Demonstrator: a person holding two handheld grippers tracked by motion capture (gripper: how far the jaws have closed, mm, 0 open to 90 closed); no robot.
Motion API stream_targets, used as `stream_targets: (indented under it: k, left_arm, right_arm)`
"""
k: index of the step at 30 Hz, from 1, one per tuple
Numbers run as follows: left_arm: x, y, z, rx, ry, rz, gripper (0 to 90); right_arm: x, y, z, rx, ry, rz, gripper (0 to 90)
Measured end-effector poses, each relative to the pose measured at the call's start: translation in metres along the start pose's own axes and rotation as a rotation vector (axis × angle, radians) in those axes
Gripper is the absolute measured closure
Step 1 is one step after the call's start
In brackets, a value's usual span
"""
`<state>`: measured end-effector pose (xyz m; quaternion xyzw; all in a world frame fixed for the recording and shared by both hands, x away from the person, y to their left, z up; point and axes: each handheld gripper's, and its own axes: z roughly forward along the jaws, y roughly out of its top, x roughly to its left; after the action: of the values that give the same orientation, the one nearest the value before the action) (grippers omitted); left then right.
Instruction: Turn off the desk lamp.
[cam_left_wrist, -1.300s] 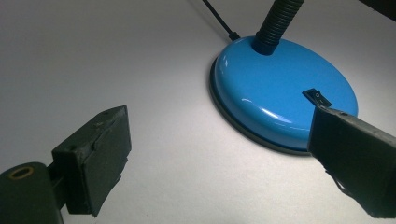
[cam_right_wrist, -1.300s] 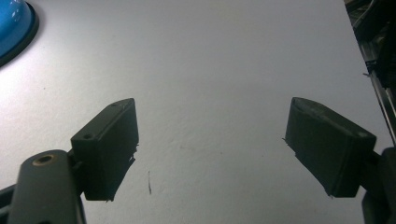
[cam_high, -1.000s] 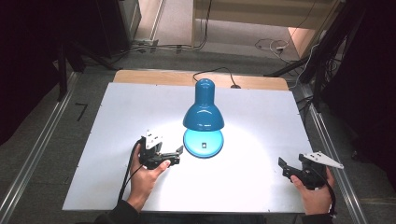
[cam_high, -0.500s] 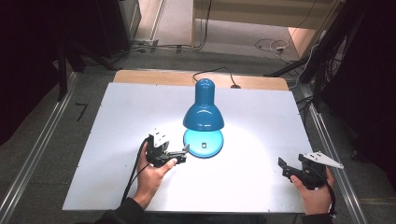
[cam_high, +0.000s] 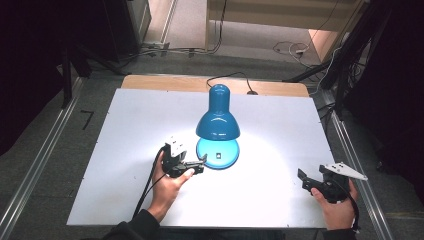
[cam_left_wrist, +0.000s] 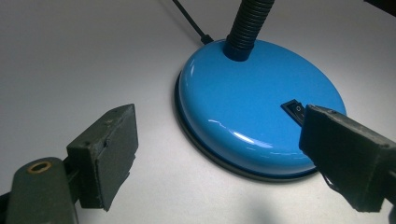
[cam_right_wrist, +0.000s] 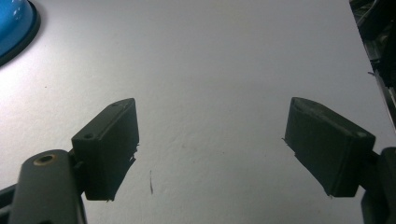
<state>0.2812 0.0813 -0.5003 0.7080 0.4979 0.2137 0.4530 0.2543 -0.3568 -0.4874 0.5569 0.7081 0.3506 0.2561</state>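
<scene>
A blue desk lamp (cam_high: 218, 118) stands lit at the middle of the white table (cam_high: 130, 125), its shade bent over its round base (cam_high: 222, 156). In the left gripper view the base (cam_left_wrist: 252, 102) lies close ahead, with a black rocker switch (cam_left_wrist: 294, 108) on top and a ribbed black neck (cam_left_wrist: 246, 23). My left gripper (cam_high: 196, 166) is open at the base's left edge; its right jaw overlaps the switch in its own view. My right gripper (cam_high: 306, 181) rests open near the table's front right corner, nothing between its jaws.
The lamp's black cord (cam_high: 235, 77) runs off the back of the table over a wooden strip (cam_high: 165, 82). Metal rails (cam_high: 45, 150) flank the table on both sides. Cables lie on the floor behind (cam_high: 290, 49). Bare table spreads ahead of the right gripper (cam_right_wrist: 210, 93).
My left gripper has moved right, up to the lamp base. The right gripper has stayed put.
</scene>
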Motion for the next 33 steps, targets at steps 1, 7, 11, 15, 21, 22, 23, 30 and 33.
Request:
stream_targets:
  k: [1, 7, 11, 15, 21, 22, 23, 30, 33]
  left_arm:
    - [-0.001, 0.0, 0.001, -0.001, 0.001, 0.005, 13.0]
    - [-0.006, 0.001, 0.007, -0.005, -0.003, 0.012, 18.6]
    - [-0.01, 0.002, 0.01, -0.005, -0.007, 0.042, 32.3]
    - [-0.013, 0.003, 0.012, -0.004, -0.03, 0.045, 42.8]
    - [-0.017, 0.005, 0.015, -0.022, -0.038, 0.065, 58.7]
    - [-0.018, 0.005, 0.016, -0.021, -0.041, 0.071, 58.7]
    - [-0.019, 0.006, 0.016, -0.021, -0.049, 0.075, 60.1]
    - [-0.029, 0.01, 0.022, -0.009, -0.078, 0.107, 72.4]
    - [-0.031, 0.011, 0.024, 0.007, -0.087, 0.122, 84.2]
  right_arm:
    - [0.0, 0.0, 0.0, -0.001, 0.0, 0.0, 16.3]
    - [0.0, 0.0, 0.0, -0.001, 0.004, -0.002, 16.7]
    - [0.0, 0.0, 0.0, -0.001, 0.004, -0.001, 16.8]
    - [0.0, 0.0, 0.0, -0.001, 0.004, -0.001, 16.8]
    - [0.0, 0.0, 0.0, -0.002, 0.006, -0.003, 16.9]
    - [0.0, 0.0, 0.0, -0.002, 0.006, -0.003, 16.9]
    - [0.0, 0.0, 0.0, -0.002, 0.006, -0.003, 17.0]
    - [0.0, 0.0, 0.0, -0.004, 0.005, -0.001, 17.1]
    - [0.0, 0.0, 0.0, -0.004, 0.006, 0.0, 17.3]
